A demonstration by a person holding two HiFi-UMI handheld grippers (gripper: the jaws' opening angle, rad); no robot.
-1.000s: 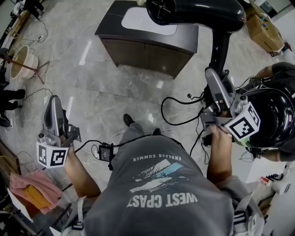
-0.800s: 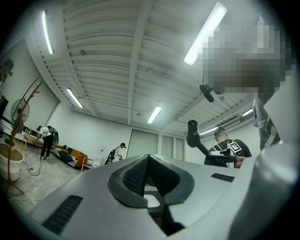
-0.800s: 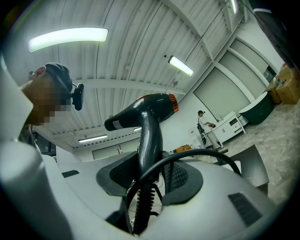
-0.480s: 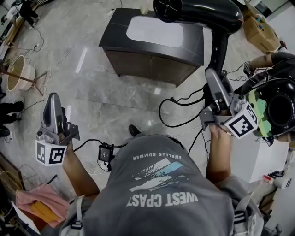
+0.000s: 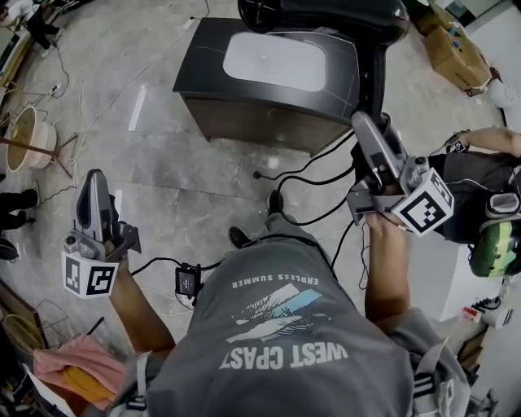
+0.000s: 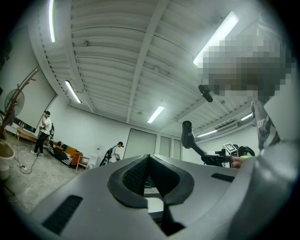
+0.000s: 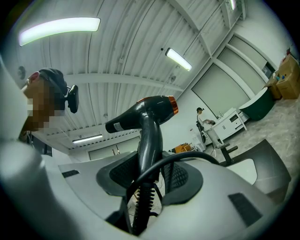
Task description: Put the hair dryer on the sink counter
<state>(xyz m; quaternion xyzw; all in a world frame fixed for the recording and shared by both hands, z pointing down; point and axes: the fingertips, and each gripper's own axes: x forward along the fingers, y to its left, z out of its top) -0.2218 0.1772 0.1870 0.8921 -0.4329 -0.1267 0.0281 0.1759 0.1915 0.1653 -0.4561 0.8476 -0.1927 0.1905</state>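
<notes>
A black hair dryer (image 5: 326,15) is held up with its body over the far edge of the dark sink counter (image 5: 203,49), which has a white basin. My right gripper (image 5: 368,124) is shut on the dryer's handle (image 5: 373,77). In the right gripper view the handle (image 7: 149,140) stands upright between the jaws and the orange-ringed body (image 7: 150,108) points left. Its black cord (image 5: 303,175) trails down to the floor. My left gripper (image 5: 94,181) hangs at the left, shut with nothing in it; in the left gripper view its jaw tips (image 6: 148,156) meet.
A black cord box (image 5: 187,279) lies on the marble floor near my feet. A person with a green helmet (image 5: 495,243) stands at the right. Cardboard boxes (image 5: 452,49) sit far right, a pink cloth (image 5: 73,366) lower left, and a round basket (image 5: 24,134) at the left.
The counter has drawn closer and lower in the head view. The hair dryer has shifted left, now over the counter's far edge. The right gripper's hold is unchanged; the left gripper barely moved.
</notes>
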